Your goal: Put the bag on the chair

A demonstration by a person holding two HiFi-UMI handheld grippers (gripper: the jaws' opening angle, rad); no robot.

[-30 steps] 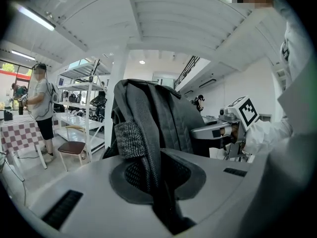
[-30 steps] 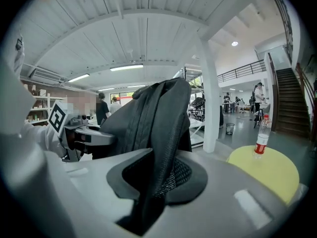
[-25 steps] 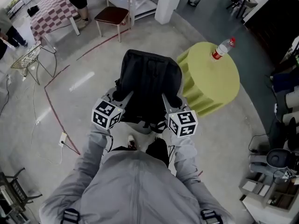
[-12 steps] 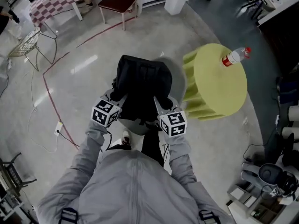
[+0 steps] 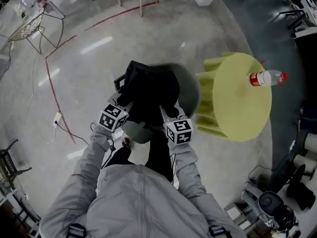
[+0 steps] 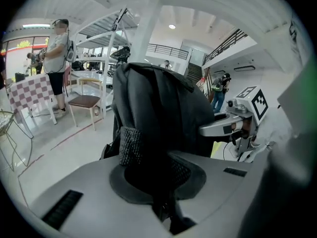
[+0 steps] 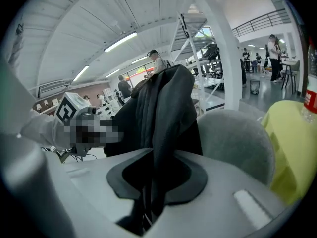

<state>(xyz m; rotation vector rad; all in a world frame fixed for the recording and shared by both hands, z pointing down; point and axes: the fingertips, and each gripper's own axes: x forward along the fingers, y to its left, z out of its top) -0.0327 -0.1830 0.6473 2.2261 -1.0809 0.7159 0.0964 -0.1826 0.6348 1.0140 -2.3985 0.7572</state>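
The blurred black bag (image 5: 148, 95) hides most of the grey chair (image 5: 190, 90), whose legs cannot be seen.

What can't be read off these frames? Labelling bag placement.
- Chair seat: in the head view the bag covers most of it and only a grey rim shows. Whether the bag touches the seat can't be told.
- Chair legs: hidden under the seat and bag in the head view.
- Bottle label: too small in the head view, cut off by the right edge in the right gripper view.
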